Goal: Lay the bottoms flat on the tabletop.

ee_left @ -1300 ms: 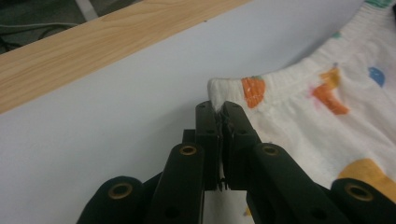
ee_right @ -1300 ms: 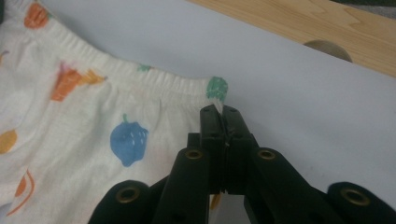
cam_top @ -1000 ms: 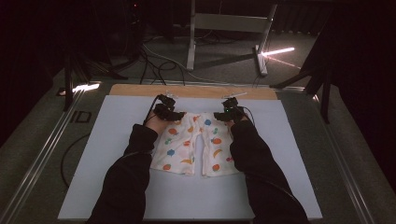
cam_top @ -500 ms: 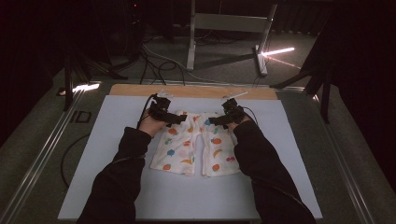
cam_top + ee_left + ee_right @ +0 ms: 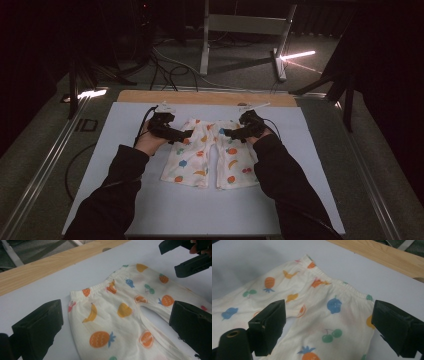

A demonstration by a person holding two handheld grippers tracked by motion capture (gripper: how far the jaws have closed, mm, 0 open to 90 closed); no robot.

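Fingers [image 5: 37, 327] spread above shorts [image 5: 207, 152] waistband, table [image 5: 300, 130] edge beyond.

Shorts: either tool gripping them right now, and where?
Nothing held. Left tool and right tool both stand open above the shorts, which lie flat on the mat.

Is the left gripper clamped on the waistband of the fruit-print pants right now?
No: the left gripper has its jaws spread wide above the fruit-print pants, with the cloth lying flat.
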